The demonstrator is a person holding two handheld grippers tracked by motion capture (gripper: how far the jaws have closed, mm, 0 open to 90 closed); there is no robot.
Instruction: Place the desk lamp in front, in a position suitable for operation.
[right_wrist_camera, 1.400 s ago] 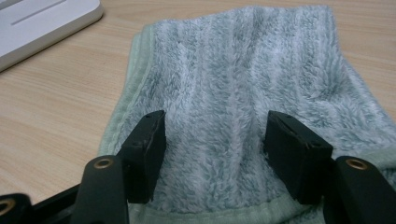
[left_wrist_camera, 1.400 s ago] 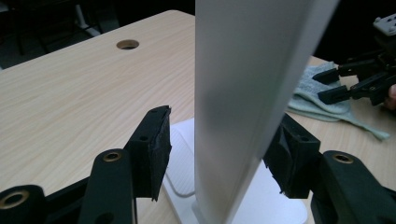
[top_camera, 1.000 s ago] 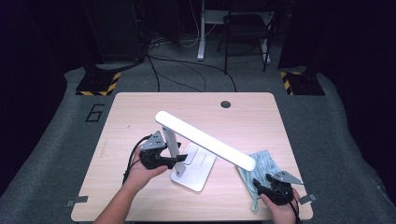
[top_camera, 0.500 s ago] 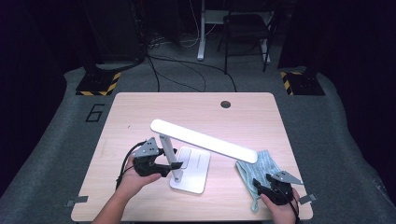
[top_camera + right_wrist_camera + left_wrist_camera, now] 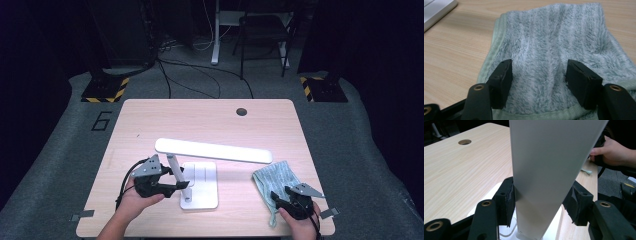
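A white desk lamp stands mid-table with a flat base [image 5: 201,186], a slanted stem [image 5: 174,169] and a long head bar [image 5: 215,151]. My left gripper [image 5: 181,180] is at the stem just above the base. In the left gripper view the stem [image 5: 544,170] rises between the two pads, and the left gripper [image 5: 541,203] is shut on it. A pale green towel [image 5: 275,177] lies folded at the front right. My right gripper [image 5: 276,198] sits at its near edge. In the right gripper view the right gripper [image 5: 537,75] is open, with its pads resting on the towel [image 5: 554,37].
A round cable hole [image 5: 241,111] is at the table's far side. The wooden table [image 5: 150,120] has bare room at the back and left. A chair [image 5: 262,30] and cables lie on the floor beyond. The other hand [image 5: 609,150] shows far off in the left gripper view.
The lamp and my left gripper have shifted left across the table, and the head bar has swung closer to level. The right gripper stays at the towel.
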